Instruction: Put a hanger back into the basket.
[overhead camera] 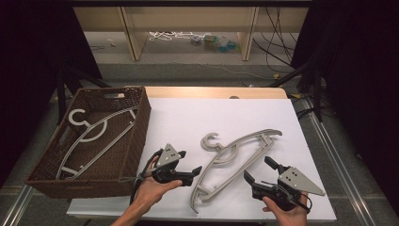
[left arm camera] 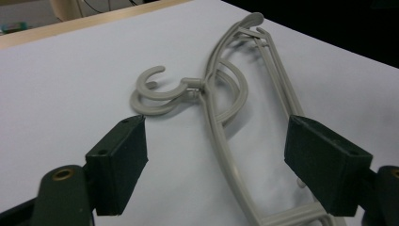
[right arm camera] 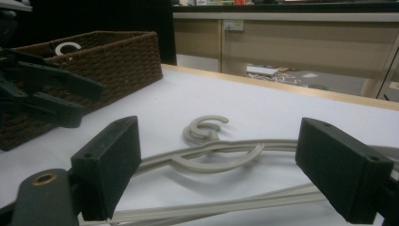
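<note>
Two grey plastic hangers (overhead camera: 220,150) lie stacked on the white table, hooks pointing toward the basket. My left gripper (overhead camera: 189,161) is open just left of their lower end, and in the left gripper view its jaws straddle the hangers (left arm camera: 219,136) above the surface. To their right, my right gripper (overhead camera: 258,169) is open and points at them; the hangers (right arm camera: 194,134) lie beyond its jaws. Nothing is held. A brown wicker basket (overhead camera: 137,141) at the left holds a pale hanger (overhead camera: 71,117). The right gripper view shows the left gripper (right arm camera: 47,96) in front of the basket (right arm camera: 117,56).
The white table (overhead camera: 188,113) ends in a wooden strip at the back and an edge near my hands. The basket overhangs the table's left side. Beyond are wooden shelf legs (overhead camera: 133,37), loose cables on the floor and dark stands at both sides.
</note>
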The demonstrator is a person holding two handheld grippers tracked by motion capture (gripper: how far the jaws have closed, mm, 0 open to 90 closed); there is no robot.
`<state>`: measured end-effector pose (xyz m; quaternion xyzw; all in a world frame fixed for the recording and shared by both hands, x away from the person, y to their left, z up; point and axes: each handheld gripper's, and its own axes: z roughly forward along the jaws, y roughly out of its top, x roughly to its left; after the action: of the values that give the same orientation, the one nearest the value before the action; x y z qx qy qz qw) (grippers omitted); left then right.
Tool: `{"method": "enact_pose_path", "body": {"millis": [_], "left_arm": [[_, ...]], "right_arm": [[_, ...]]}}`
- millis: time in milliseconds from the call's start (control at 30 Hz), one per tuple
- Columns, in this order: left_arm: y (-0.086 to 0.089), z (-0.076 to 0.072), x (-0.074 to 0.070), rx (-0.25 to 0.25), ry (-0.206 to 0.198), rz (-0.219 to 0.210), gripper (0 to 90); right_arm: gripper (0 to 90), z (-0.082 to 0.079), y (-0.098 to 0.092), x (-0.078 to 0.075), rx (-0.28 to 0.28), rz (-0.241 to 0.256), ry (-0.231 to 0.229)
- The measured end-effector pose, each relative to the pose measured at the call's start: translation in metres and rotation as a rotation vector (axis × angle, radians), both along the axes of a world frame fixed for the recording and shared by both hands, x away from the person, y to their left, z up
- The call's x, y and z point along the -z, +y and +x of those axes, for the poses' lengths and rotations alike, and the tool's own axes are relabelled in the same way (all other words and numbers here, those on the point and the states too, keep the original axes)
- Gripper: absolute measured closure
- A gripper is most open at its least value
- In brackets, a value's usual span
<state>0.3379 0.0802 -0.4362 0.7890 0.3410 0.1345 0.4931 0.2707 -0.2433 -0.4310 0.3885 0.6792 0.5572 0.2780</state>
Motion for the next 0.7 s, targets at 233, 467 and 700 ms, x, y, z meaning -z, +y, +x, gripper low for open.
{"method": "enact_pose_path", "body": {"millis": [233, 467, 700], "left_arm": [[-0.023, 0.017, 0.009, 0.044, 0.068, 0.127, 21.7], [-0.048, 0.037, 0.021, 0.071, 0.109, 0.240, 26.8], [-0.059, 0.044, 0.026, 0.083, 0.150, 0.274, 34.9]], "right_arm": [[15.7, 0.001, 0.000, 0.001, -0.004, 0.014, 0.006], [15.7, 0.000, -0.002, 0.001, 0.007, 0.004, 0.013], [15.7, -0.001, -0.003, 0.000, 0.003, 0.015, 0.008]]}}
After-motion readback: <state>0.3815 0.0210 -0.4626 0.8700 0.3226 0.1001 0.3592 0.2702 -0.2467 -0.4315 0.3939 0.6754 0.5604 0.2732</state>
